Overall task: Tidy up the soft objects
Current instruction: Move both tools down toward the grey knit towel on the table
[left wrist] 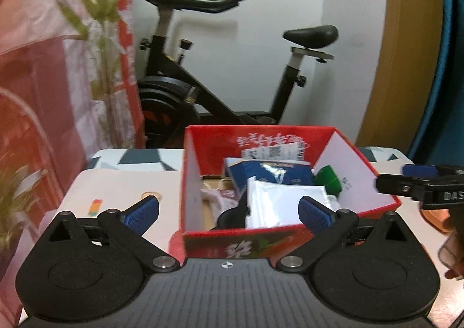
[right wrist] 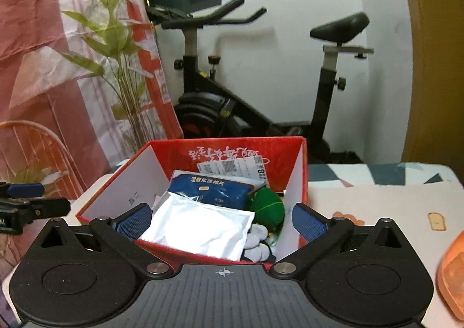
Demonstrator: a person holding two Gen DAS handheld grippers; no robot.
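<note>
A red cardboard box stands on the table; it also shows in the right wrist view. Inside lie a white soft pouch, a blue packet, a green soft toy and white cotton pads. In the left wrist view the pouch, the blue packet and the green toy show too. My left gripper is open and empty just before the box. My right gripper is open and empty over the box's near edge.
An exercise bike stands behind the table against a white wall. A plant and a pink curtain are on the left. An orange object lies at the table's right. The right gripper shows at the left view's edge.
</note>
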